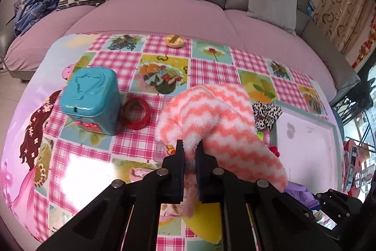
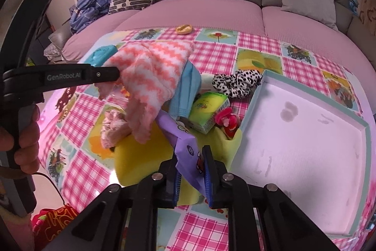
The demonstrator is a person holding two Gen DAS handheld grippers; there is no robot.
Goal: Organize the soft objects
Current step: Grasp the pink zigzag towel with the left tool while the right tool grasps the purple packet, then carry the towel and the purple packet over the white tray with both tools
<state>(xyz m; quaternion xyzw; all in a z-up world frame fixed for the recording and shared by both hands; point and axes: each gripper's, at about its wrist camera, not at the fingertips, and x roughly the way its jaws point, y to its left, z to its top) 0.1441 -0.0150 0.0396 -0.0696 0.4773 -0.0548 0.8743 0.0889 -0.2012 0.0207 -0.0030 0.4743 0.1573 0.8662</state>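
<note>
Left hand-held gripper pinches the striped sock, its length draping down toward the table.

Pink-white zigzag towel; leopard-spotted scrunchie.

The left gripper is seen angled steeply downward, its jaws clamped on a fold of the pink-and-white striped fluffy cloth, which is lifted clear of the table. The right gripper (also pitched downward) is closed on the purple packet, pinched between its blue-padded fingers. The left tool's handle is gripped by a hand at the frame's edge.
</note>
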